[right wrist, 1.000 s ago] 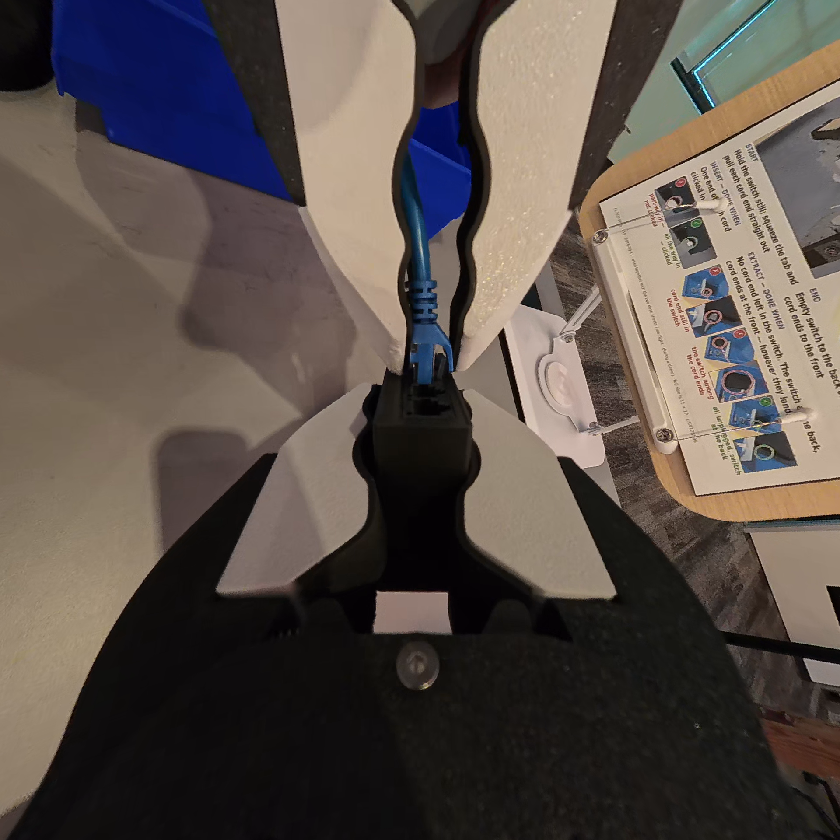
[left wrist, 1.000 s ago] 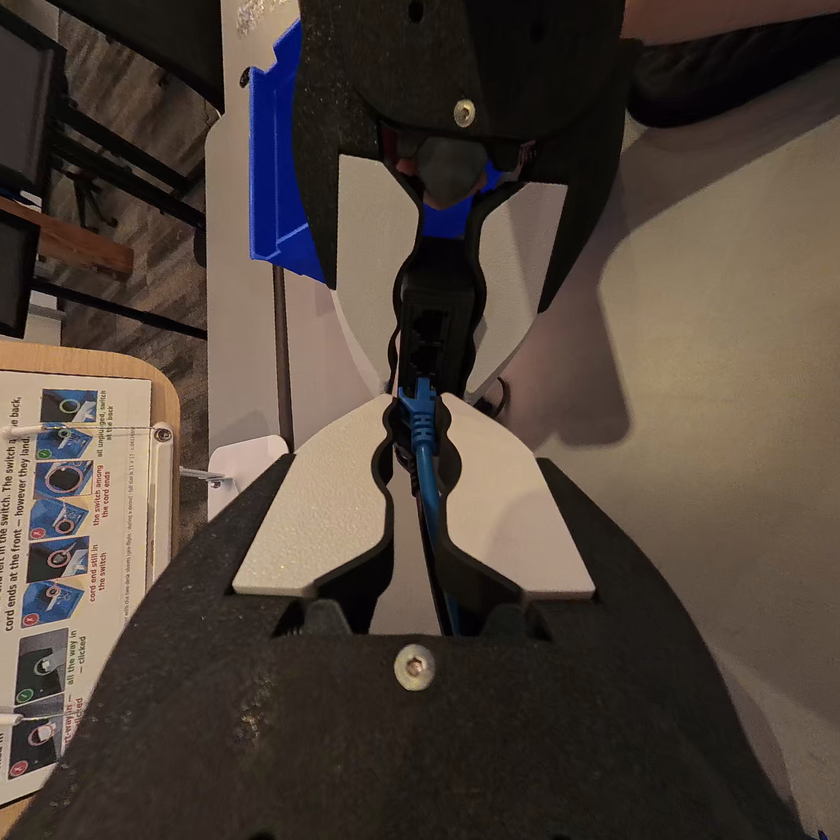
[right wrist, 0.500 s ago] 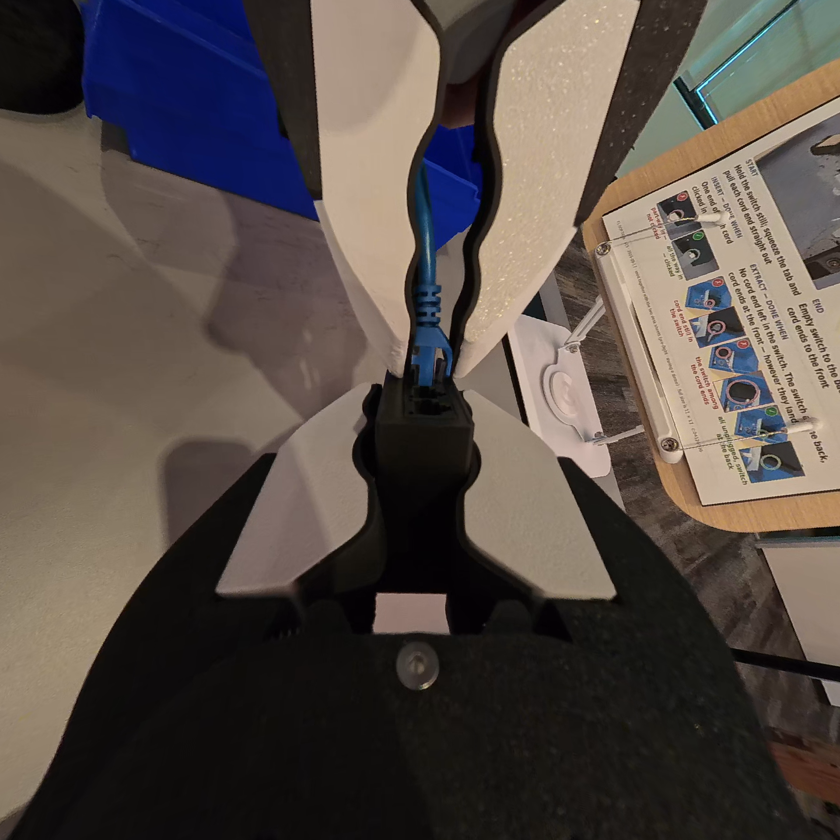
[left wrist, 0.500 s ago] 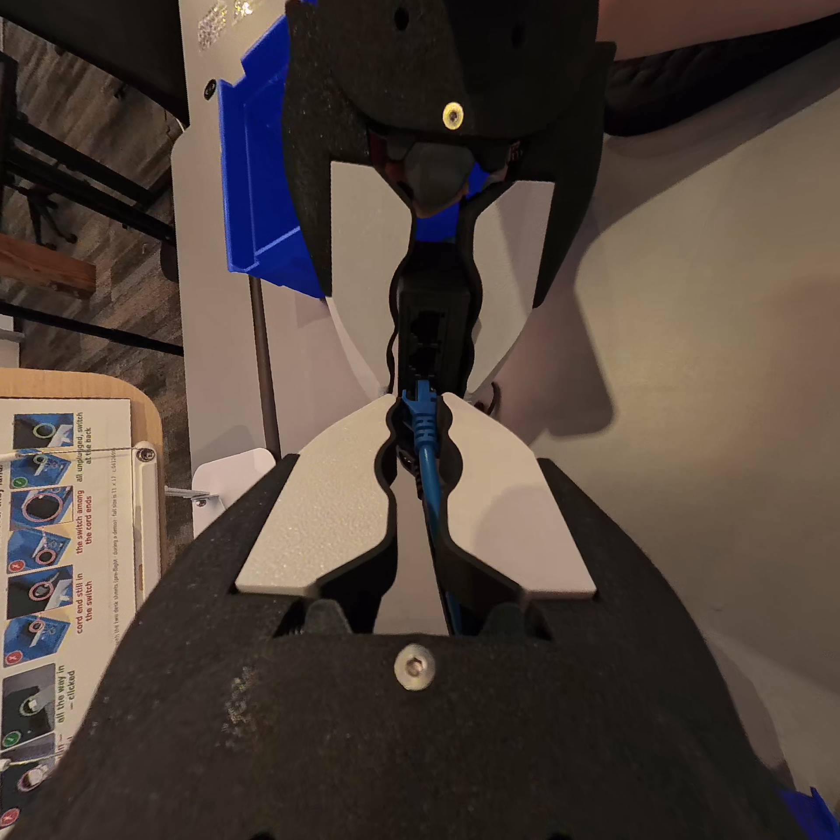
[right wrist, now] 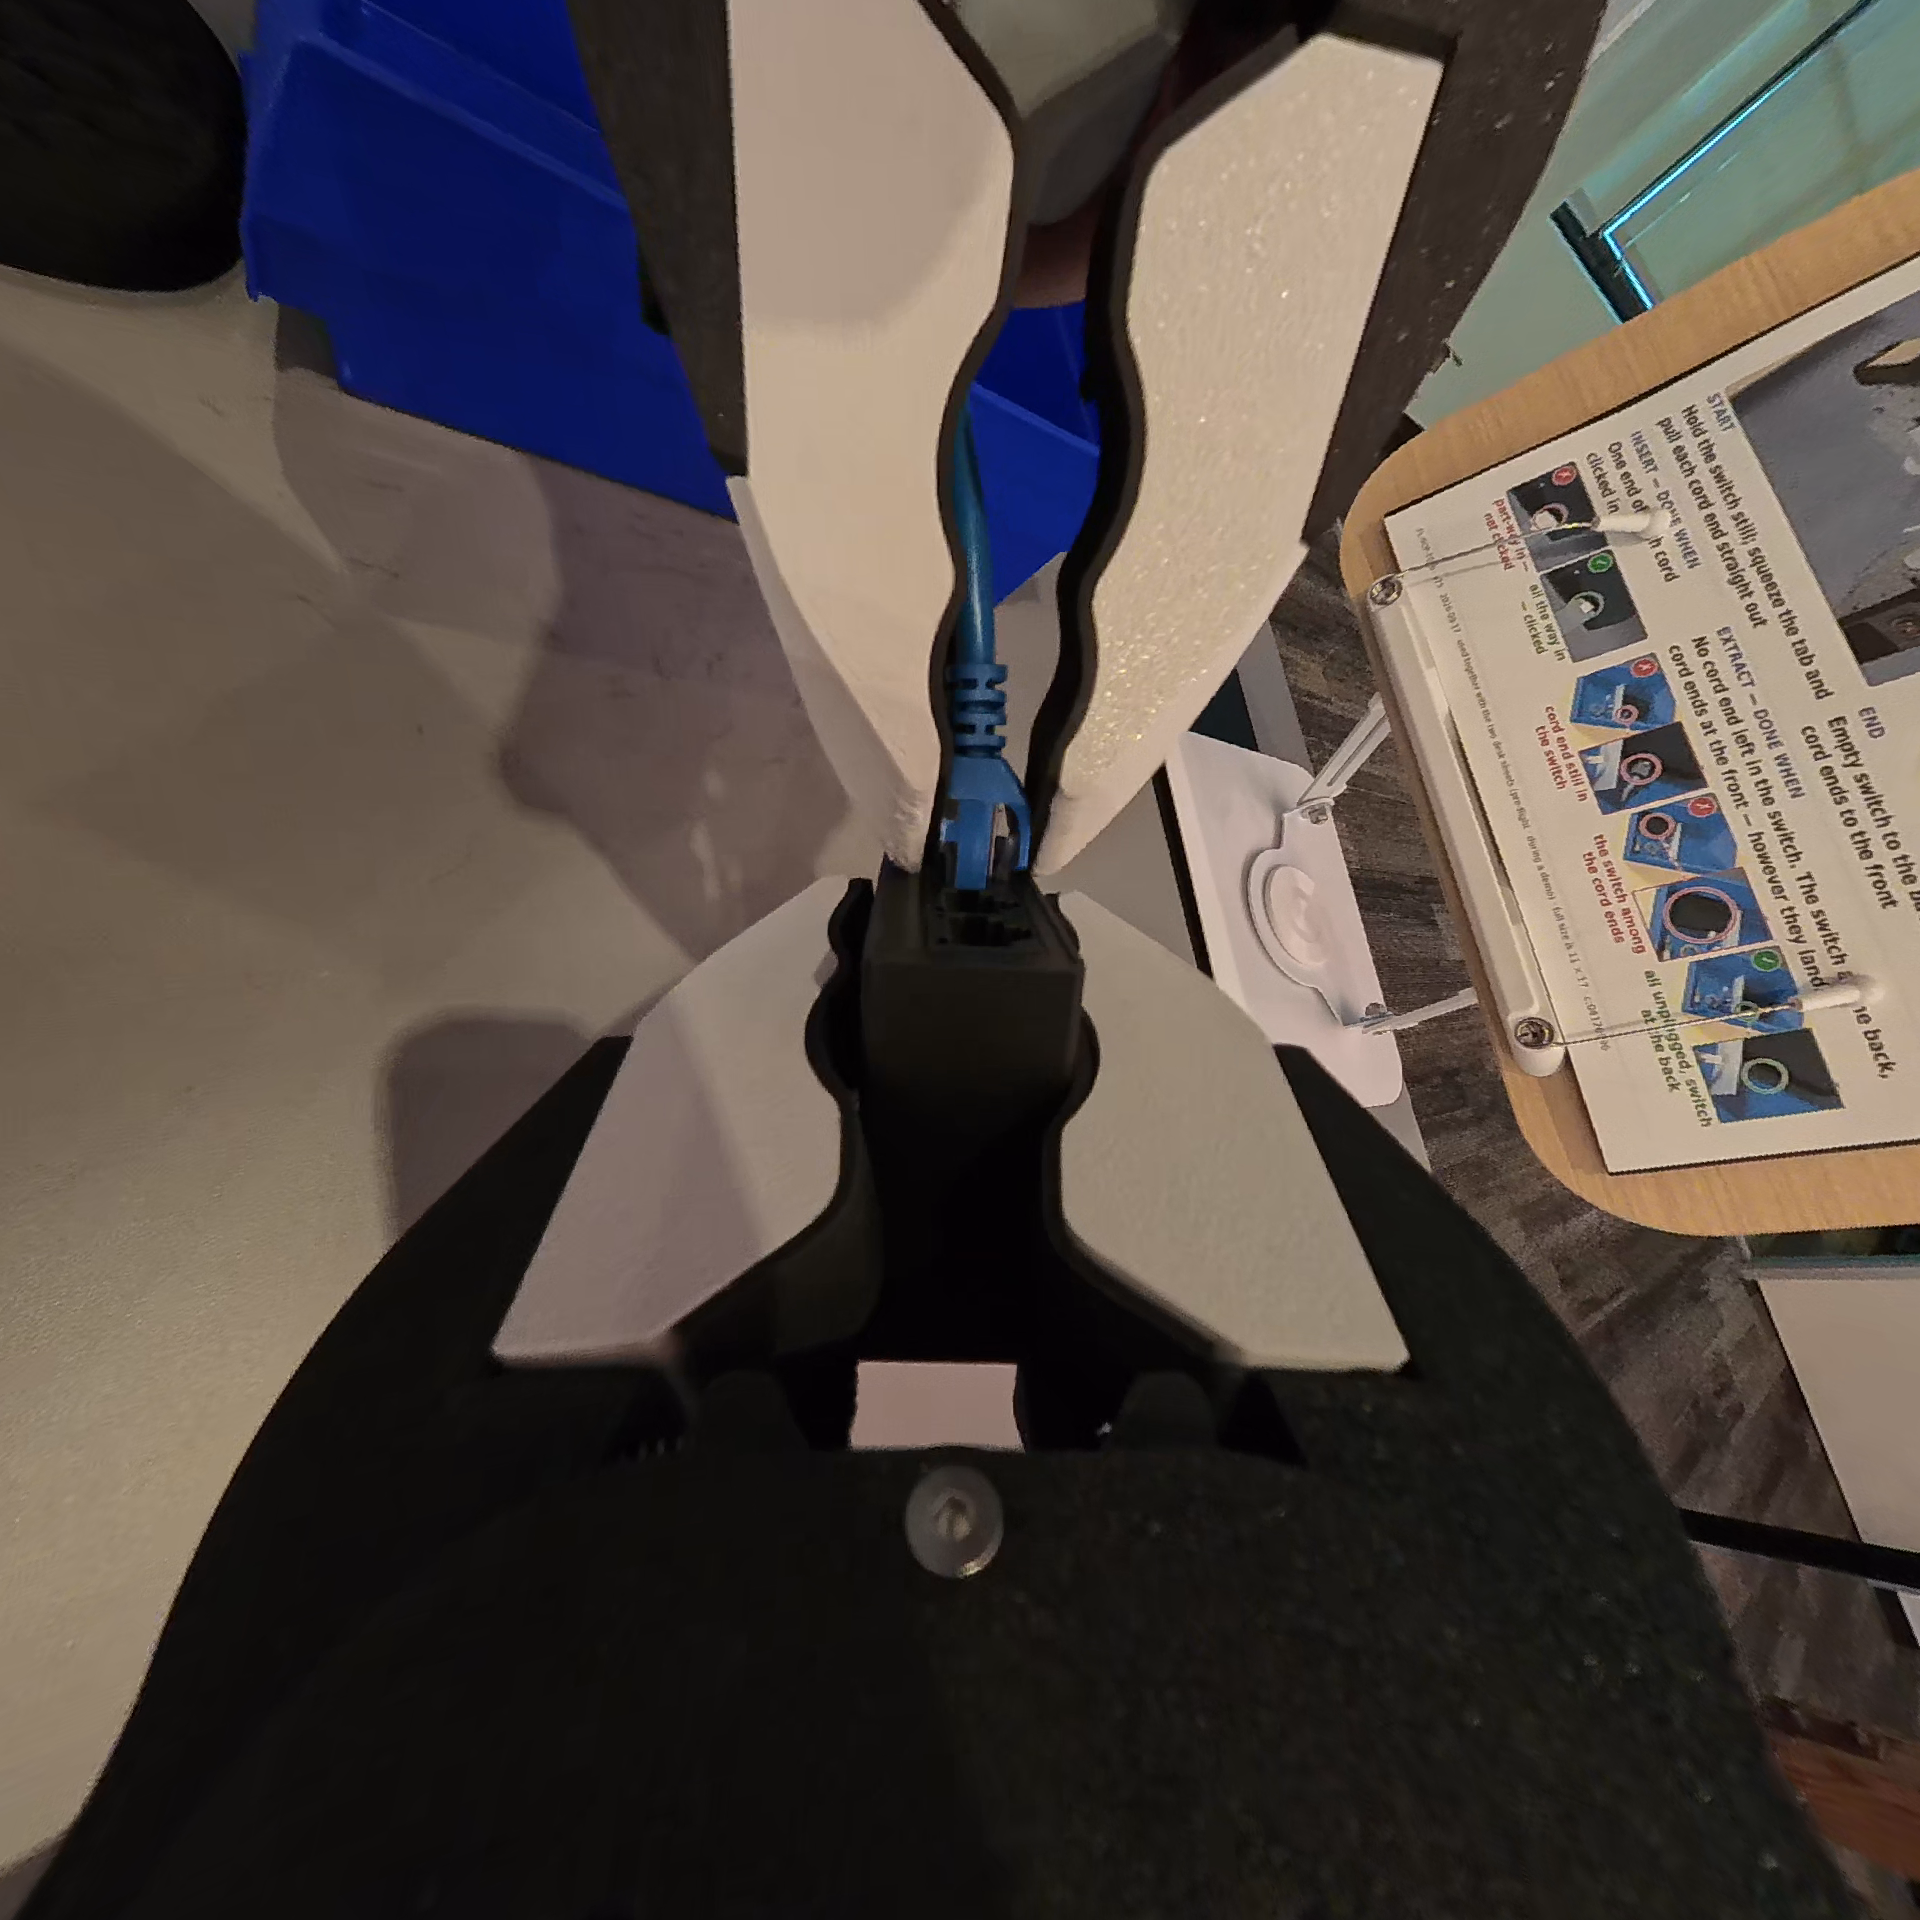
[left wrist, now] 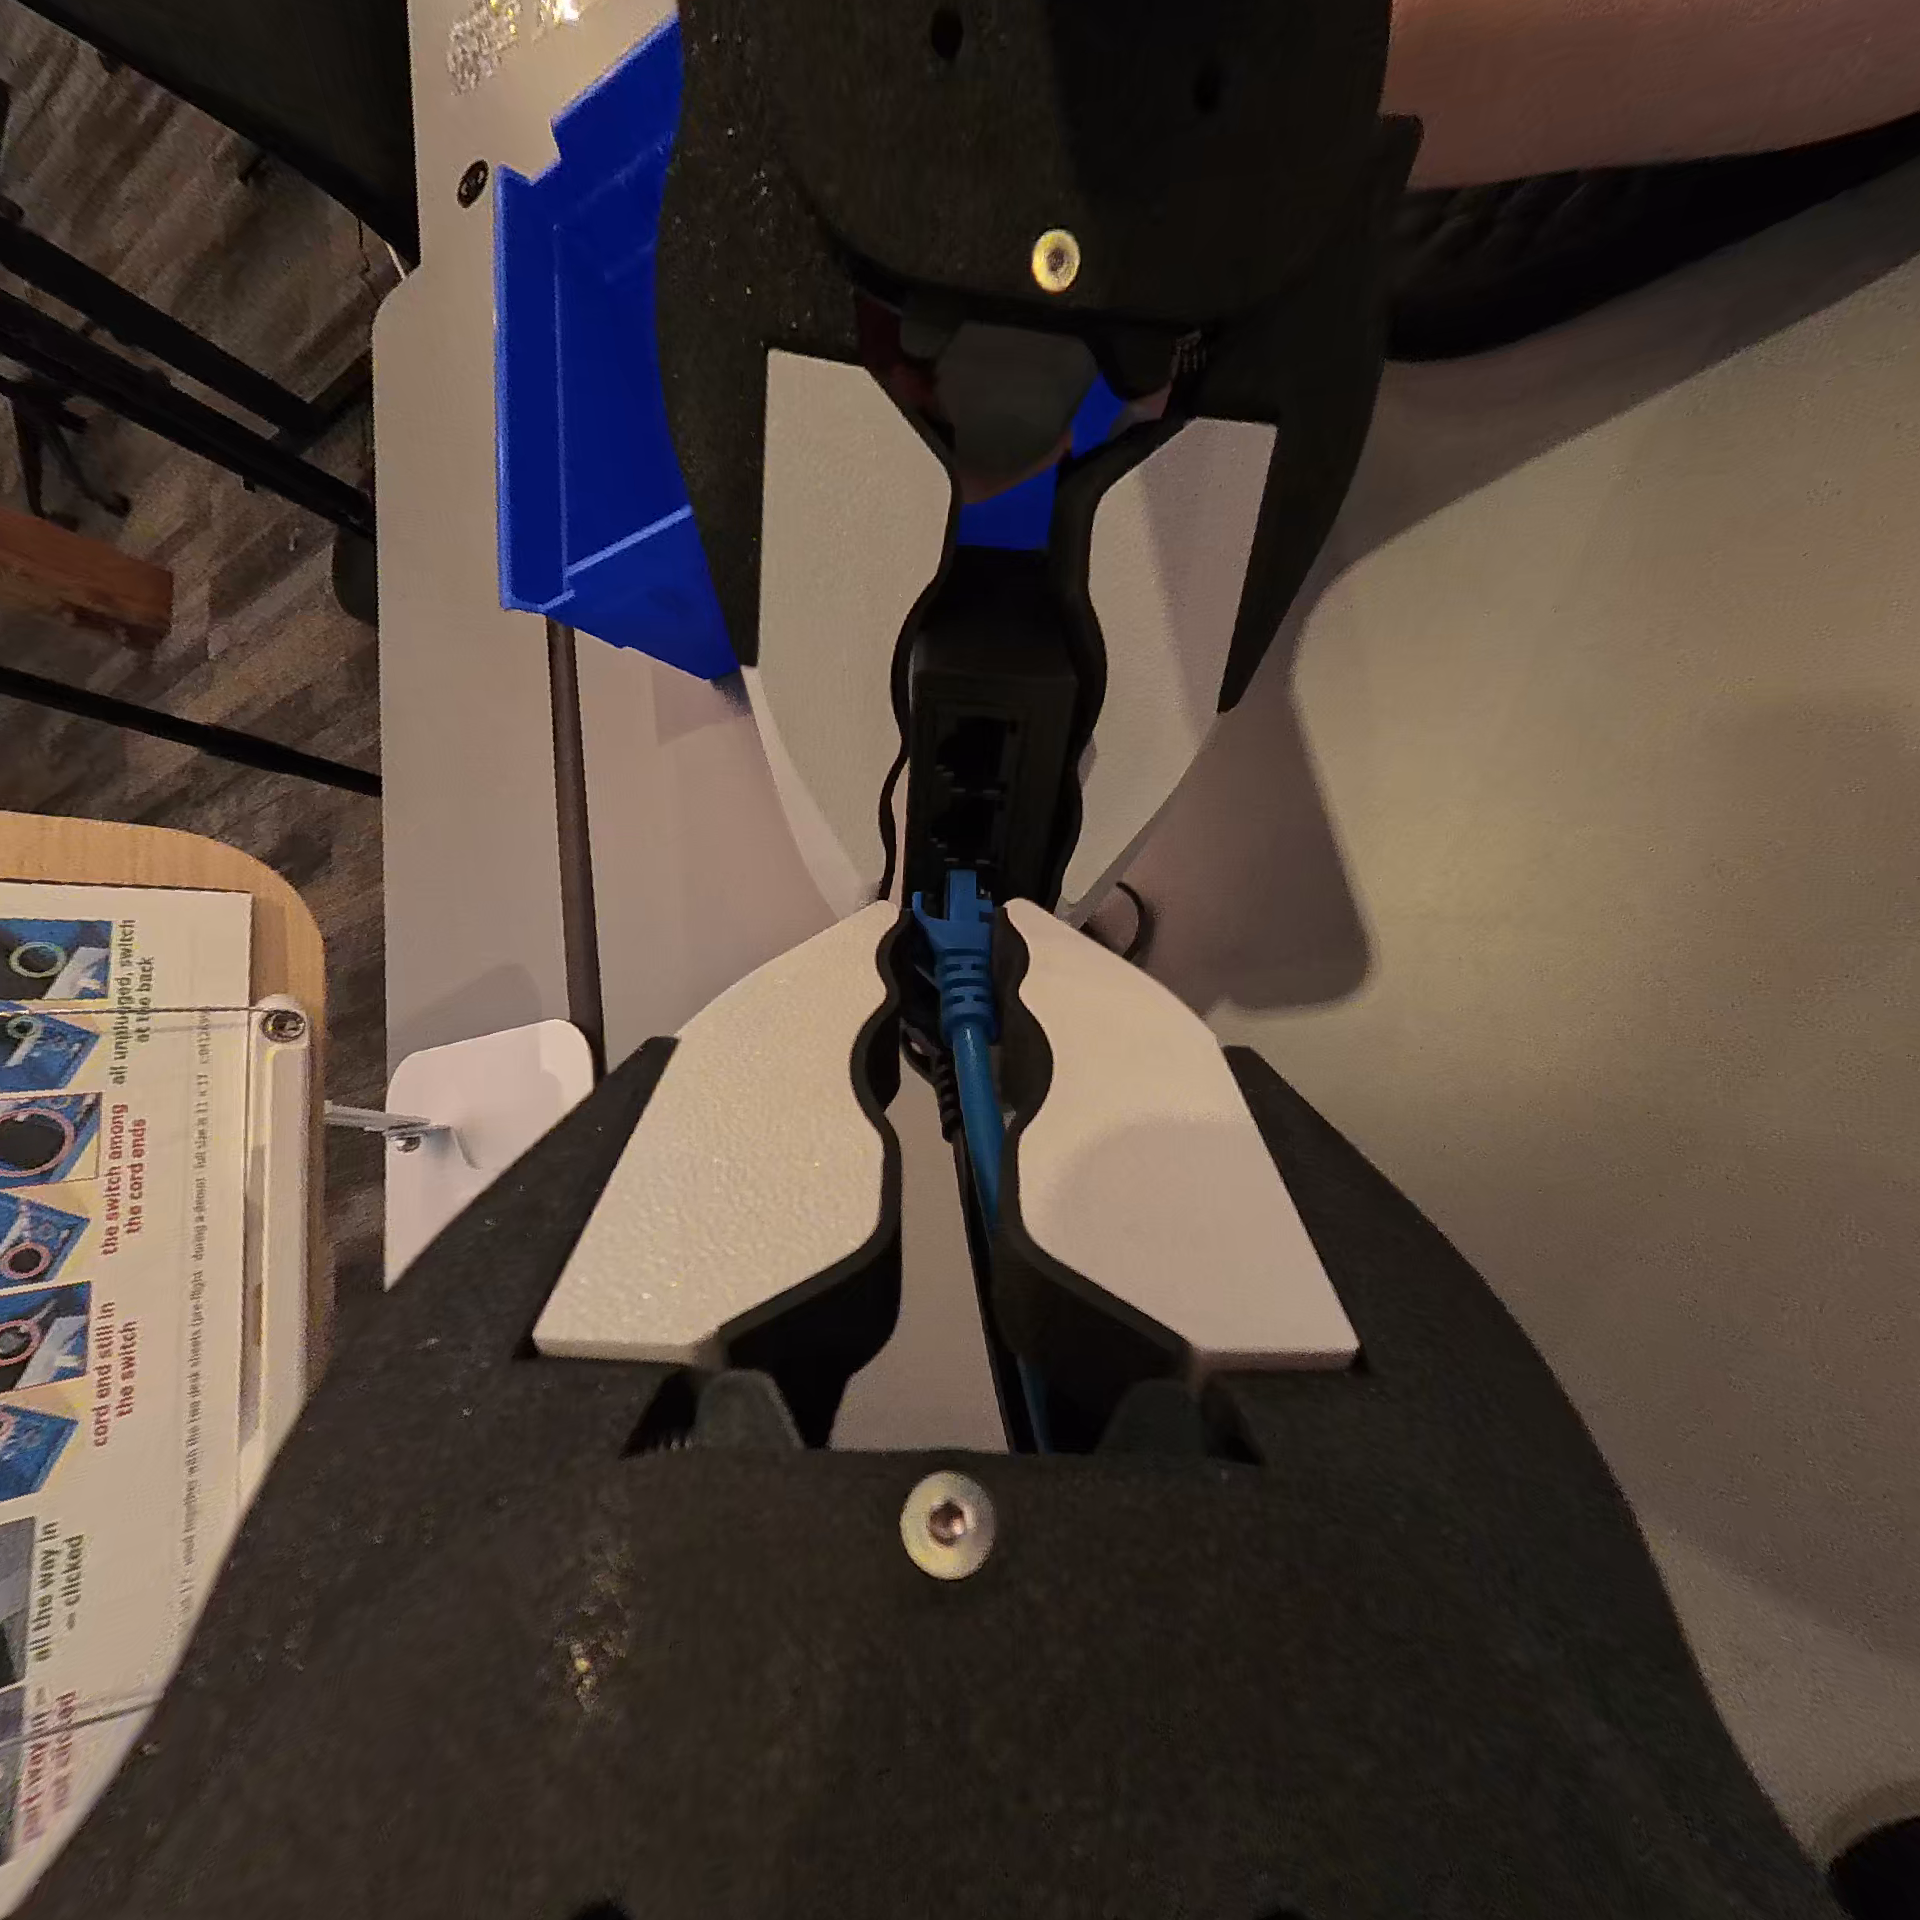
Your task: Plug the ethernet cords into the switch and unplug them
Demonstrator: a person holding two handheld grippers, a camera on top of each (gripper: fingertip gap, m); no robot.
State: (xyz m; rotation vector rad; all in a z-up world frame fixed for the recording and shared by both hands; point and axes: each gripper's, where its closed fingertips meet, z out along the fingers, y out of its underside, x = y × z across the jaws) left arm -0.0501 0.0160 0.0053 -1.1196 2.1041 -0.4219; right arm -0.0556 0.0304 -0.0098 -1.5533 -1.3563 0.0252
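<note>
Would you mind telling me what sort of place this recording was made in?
Probably a lab or office demo station: a pale worktable, a blue parts bin, and an illustrated instruction sheet clipped to a wooden side stand.

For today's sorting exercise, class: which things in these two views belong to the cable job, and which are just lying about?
In the job:
- black switch, clamped by the right gripper
- blue ethernet cord, its plug gripped by the left gripper at a port

Lying about:
- blue bin
- instruction sheet
- its white stand
- grey tabletop

My left gripper (left wrist: 951, 914) and right gripper (right wrist: 961, 883): black grainy bodies, white wavy-edged fingers, a silver screw at six o'clock.
</note>
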